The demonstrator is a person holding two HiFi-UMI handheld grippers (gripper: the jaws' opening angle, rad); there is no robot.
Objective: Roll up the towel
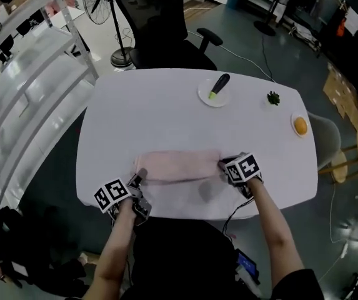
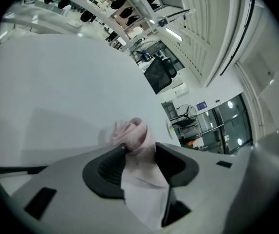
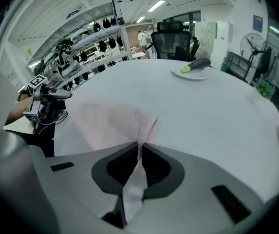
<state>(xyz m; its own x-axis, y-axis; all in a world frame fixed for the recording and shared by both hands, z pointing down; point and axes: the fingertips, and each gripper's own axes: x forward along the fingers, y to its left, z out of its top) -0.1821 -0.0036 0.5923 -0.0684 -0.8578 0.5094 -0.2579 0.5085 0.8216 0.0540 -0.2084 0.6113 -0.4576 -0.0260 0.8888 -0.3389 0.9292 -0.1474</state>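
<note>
Left gripper (image 1: 139, 180) grasps the towel (image 1: 179, 166) by its rolled left end, jaws fairly wide and cloth filling the gap. A bite that loose could let the roll spring open. Right gripper (image 1: 224, 165) is clenched on a thin edge at the right end. Pull unevenly and the roll skews across the table (image 1: 166, 105)

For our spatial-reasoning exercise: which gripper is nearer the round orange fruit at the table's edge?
Right. The right gripper holds the end of the pink towel nearest the round orange fruit; the left gripper is at the opposite end, farther away.
</note>
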